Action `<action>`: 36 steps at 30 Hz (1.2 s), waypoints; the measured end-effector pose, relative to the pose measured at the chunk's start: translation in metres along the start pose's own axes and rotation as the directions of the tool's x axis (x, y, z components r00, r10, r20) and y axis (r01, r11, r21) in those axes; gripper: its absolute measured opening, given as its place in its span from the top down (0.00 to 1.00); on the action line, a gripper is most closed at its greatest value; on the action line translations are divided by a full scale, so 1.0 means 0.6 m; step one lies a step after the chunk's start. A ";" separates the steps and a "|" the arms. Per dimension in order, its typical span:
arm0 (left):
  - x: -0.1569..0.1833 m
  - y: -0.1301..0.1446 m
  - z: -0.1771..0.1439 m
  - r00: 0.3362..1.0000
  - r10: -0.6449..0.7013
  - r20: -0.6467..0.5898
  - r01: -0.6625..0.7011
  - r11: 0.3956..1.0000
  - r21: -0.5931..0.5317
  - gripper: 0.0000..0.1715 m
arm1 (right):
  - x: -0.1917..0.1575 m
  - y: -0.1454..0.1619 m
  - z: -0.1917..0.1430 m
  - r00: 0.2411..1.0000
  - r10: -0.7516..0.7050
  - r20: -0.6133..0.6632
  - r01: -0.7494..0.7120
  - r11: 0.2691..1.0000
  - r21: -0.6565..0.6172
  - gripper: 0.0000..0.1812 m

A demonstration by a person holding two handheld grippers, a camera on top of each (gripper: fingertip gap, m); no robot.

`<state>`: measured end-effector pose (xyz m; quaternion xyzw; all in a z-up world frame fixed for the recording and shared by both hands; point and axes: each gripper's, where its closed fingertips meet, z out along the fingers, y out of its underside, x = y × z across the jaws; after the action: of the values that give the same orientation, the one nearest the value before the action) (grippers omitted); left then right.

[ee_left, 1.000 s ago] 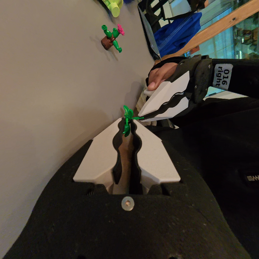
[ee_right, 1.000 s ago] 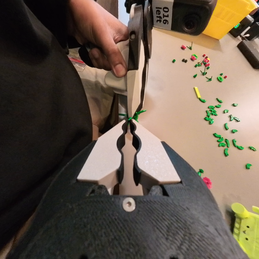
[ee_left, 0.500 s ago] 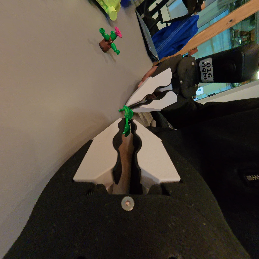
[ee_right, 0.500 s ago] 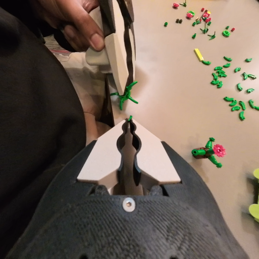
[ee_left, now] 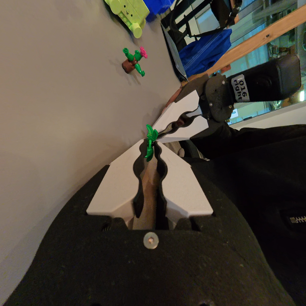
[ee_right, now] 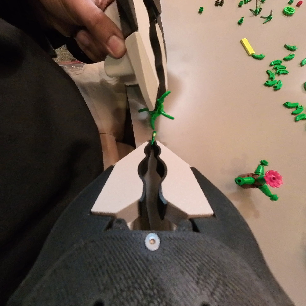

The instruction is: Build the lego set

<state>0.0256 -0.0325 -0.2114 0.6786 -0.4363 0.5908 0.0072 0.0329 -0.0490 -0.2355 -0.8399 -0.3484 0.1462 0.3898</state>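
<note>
Two tools meet near the middle of both views, each pinched on a piece of green lego. The left tool [ee_left: 149, 142] is clamped together on a leafy green sprig [ee_left: 149, 145], whose fronds splay beyond its tips; in the right wrist view that sprig [ee_right: 157, 111] sits just above centre, hanging from the tool's tips. The right tool [ee_right: 153, 142] is closed on a thin green stem piece [ee_right: 154, 136], only the end of which pokes out, just short of the sprig and not touching it as far as I can tell.

The likely step is seating the stem into the sprig, and the risks come from how little of each piece is gripped. The stem is held by its very end, so a push slightly off its axis could pivot it in the grip or flick it out. The sprig's thin fronds may bend or twist between the wavy pads, turning its socket away from the stem. Both pieces are held in the air near the table [ee_left: 66, 99] edge, above the person's dark clothing, so a dropped part could land in the lap rather than on the table.

A finished small plant in a brown pot [ee_right: 258, 180] lies at the right of the right wrist view, with loose green pieces [ee_right: 278, 72] scattered at upper right
</note>
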 end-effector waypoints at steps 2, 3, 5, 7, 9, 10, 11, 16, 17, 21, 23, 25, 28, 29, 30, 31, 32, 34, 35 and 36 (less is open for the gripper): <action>-0.007 -0.011 -0.004 1.000 -0.007 0.013 0.006 1.000 0.022 0.97 | -0.001 -0.001 0.001 1.000 -0.004 0.005 0.004 1.000 -0.001 0.99; -0.008 -0.013 -0.004 1.000 -0.010 0.013 0.010 1.000 0.018 0.97 | -0.001 -0.001 0.002 1.000 -0.007 0.007 0.007 1.000 -0.001 0.99; -0.011 -0.009 -0.001 1.000 -0.006 0.028 0.006 1.000 -0.004 0.97 | -0.001 -0.002 0.003 1.000 -0.010 0.008 0.010 1.000 -0.002 0.99; -0.012 -0.001 0.006 0.999 0.014 0.047 -0.013 0.999 -0.033 0.97 | -0.001 -0.003 0.004 1.000 -0.011 0.010 0.011 1.000 -0.002 0.99; -0.008 0.004 0.011 0.999 0.023 0.045 -0.021 0.999 -0.044 0.97 | -0.001 -0.004 0.005 1.000 -0.009 0.011 0.009 1.000 -0.002 0.99; -0.007 0.005 0.012 0.999 0.023 0.043 -0.021 0.999 -0.046 0.97 | -0.001 -0.004 0.005 1.000 -0.009 0.011 0.009 1.000 -0.002 0.99; -0.007 0.006 0.011 0.999 0.022 0.044 -0.020 0.999 -0.045 0.97 | -0.001 -0.005 0.005 1.000 -0.008 0.012 0.008 1.000 -0.002 0.99; -0.005 -0.007 -0.005 0.998 0.033 0.053 -0.033 0.999 0.002 0.97 | -0.001 -0.004 0.006 1.000 -0.008 0.011 0.008 1.000 -0.002 0.99; -0.005 -0.009 -0.007 0.998 0.037 0.056 -0.037 0.999 0.005 0.97 | -0.001 -0.005 0.006 1.000 -0.006 0.012 0.007 1.000 -0.003 0.99; -0.009 -0.003 -0.007 0.996 0.054 0.077 -0.054 0.999 -0.006 0.97 | 0.000 -0.005 0.006 1.000 0.011 0.016 -0.011 1.000 -0.004 0.99; -0.005 0.000 -0.006 0.996 0.055 0.070 -0.054 0.998 -0.011 0.97 | 0.000 -0.005 0.007 0.999 0.026 0.021 -0.026 1.000 -0.006 0.99; 0.000 0.001 -0.005 0.995 0.067 0.072 -0.066 0.998 -0.010 0.97 | 0.000 -0.005 0.007 0.999 0.043 0.023 -0.043 0.999 -0.007 0.99; 0.008 -0.001 -0.004 0.984 0.159 0.078 -0.159 0.987 -0.007 0.97 | 0.000 -0.005 0.007 0.995 0.094 0.040 -0.094 0.995 -0.015 0.99; 0.011 -0.003 -0.003 0.973 0.215 0.083 -0.216 0.976 -0.004 0.97 | -0.002 -0.005 0.007 0.991 0.122 0.058 -0.121 0.992 -0.018 0.99; 0.010 -0.007 -0.004 0.954 0.279 0.109 -0.281 0.960 0.009 0.97 | -0.004 -0.005 0.007 0.984 0.156 0.083 -0.155 0.988 -0.022 0.99; 0.007 -0.009 -0.005 0.931 0.334 0.148 -0.339 0.941 0.007 0.97 | -0.006 -0.006 0.007 0.976 0.192 0.108 -0.190 0.981 -0.024 0.99; 0.001 -0.008 -0.006 0.908 0.375 0.186 -0.379 0.925 -0.016 0.97 | -0.007 -0.006 0.006 0.966 0.226 0.129 -0.224 0.974 -0.026 1.00; -0.002 -0.002 -0.005 0.869 0.441 0.224 -0.439 0.897 -0.062 0.97 | -0.006 -0.006 0.006 0.945 0.283 0.165 -0.284 0.959 -0.021 0.99; -0.005 0.000 -0.004 0.856 0.460 0.238 -0.454 0.887 -0.080 0.97 | -0.005 -0.007 0.006 0.936 0.305 0.174 -0.307 0.952 -0.015 0.99; -0.003 0.003 -0.002 0.848 0.475 0.234 -0.468 0.879 -0.088 0.97 | -0.004 -0.007 0.006 0.931 0.319 0.179 -0.323 0.946 -0.011 0.99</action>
<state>0.0237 -0.0319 -0.2131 0.6194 -0.5948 0.4785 -0.1832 0.0274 -0.0467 -0.2343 -0.8654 -0.2385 0.2856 0.3357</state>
